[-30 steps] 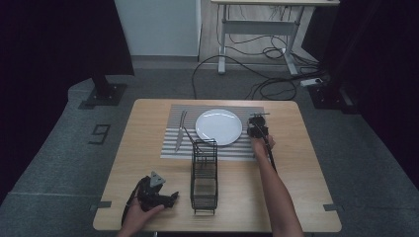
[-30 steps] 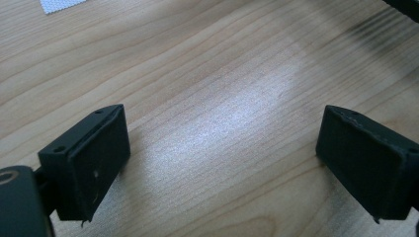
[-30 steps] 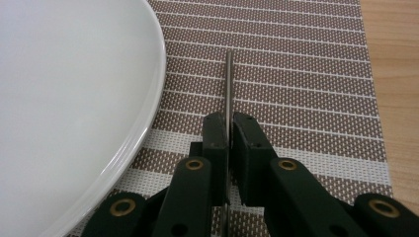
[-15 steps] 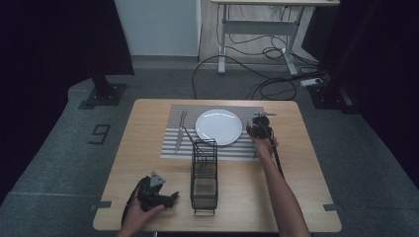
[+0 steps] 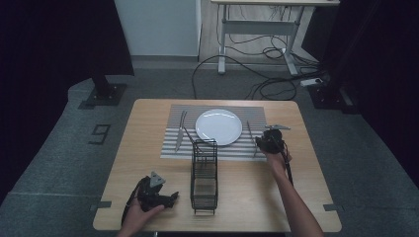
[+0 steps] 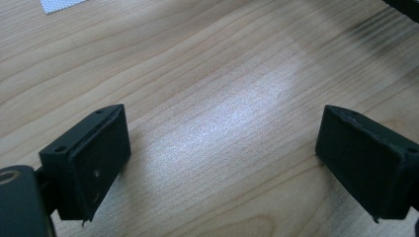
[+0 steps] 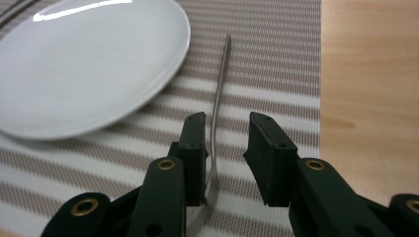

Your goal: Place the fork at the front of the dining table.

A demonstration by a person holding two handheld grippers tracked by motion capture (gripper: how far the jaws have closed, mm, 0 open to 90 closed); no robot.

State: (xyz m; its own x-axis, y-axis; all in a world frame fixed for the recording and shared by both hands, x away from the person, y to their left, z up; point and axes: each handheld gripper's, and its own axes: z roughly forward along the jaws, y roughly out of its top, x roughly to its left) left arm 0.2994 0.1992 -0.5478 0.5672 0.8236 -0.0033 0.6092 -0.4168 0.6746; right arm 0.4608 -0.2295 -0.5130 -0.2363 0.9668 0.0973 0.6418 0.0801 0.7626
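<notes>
**Table set on a striped mat, one utensil between the jaws**

Wooden table fills the middle of the high view, with grey floor and cables beyond. At lower left the left gripper rests in a hand; its own view shows the jaws spread wide over bare wood, holding nothing. Above it, at centre left, a knife lies on the striped placemat. A black wire caddy stands at centre, just below the white plate. Right of the plate lies a slim metal utensil. The right gripper straddles its handle, jaws partly open, the left one beside the metal; whether it touches, I cannot tell.
</notes>
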